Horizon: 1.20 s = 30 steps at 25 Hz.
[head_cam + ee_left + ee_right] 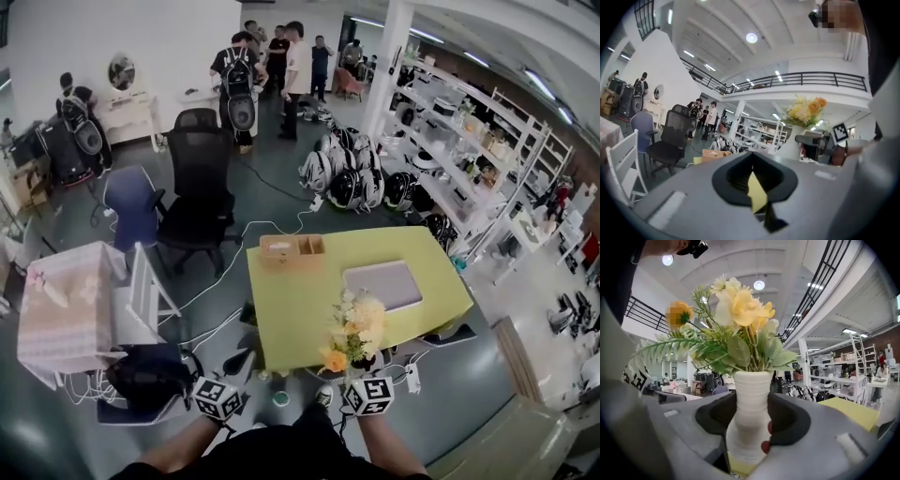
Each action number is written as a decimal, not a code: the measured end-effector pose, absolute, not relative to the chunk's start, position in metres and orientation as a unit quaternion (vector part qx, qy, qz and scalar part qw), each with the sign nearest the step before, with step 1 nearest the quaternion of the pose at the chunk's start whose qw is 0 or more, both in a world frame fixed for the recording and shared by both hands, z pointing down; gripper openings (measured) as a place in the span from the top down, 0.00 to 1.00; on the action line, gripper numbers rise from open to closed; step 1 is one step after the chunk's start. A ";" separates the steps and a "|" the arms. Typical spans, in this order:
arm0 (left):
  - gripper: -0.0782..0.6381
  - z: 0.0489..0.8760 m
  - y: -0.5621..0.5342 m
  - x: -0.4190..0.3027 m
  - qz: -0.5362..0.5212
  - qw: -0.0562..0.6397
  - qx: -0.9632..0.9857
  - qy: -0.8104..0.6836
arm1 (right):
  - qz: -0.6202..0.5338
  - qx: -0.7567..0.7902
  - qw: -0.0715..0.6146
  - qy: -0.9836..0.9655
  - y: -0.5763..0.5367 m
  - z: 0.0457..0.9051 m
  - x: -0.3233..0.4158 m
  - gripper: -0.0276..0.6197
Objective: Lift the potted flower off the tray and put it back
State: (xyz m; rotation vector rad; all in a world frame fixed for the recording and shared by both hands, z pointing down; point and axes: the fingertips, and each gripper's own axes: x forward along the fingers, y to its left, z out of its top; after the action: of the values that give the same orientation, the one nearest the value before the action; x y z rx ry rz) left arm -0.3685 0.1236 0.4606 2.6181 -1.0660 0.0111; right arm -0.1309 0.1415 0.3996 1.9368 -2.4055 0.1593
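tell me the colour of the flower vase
White vase, seen best in the right gripper view.

- Left gripper, frame centre: matte grey shell with a black-lined hollow.
- Right gripper: same grey and black, with small red spots.
- Marker cubes, lower centre: white with black squares.
- Black top, bottom edge.

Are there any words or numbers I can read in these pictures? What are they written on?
No words or numbers can be read anywhere.
Left marker cube and right marker cube: black-and-white square patterns, not letters.
White vase: plain ribbed surface, no label.
Shelves: anything printed on the things there is too small to read.
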 end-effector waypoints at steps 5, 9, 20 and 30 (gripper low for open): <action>0.88 0.459 0.143 -0.379 0.001 0.156 0.915 -0.373 | 0.054 0.617 0.027 -0.785 0.163 0.402 -0.153 0.63; 0.88 0.454 0.149 -0.384 -0.004 0.152 0.915 -0.374 | 0.040 0.613 0.030 -0.789 0.171 0.396 -0.163 0.63; 0.88 0.450 0.167 -0.388 0.007 0.126 0.922 -0.367 | 0.030 0.605 0.029 -0.795 0.188 0.384 -0.171 0.63; 0.88 0.441 0.157 -0.389 -0.025 0.150 0.916 -0.371 | 0.027 0.595 0.028 -0.803 0.191 0.374 -0.179 0.63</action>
State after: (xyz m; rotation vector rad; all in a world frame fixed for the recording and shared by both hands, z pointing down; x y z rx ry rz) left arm -0.3889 0.1569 0.4415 2.6320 -1.0670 -0.0729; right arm -0.1786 0.1905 0.3743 1.8355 -2.4786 0.0821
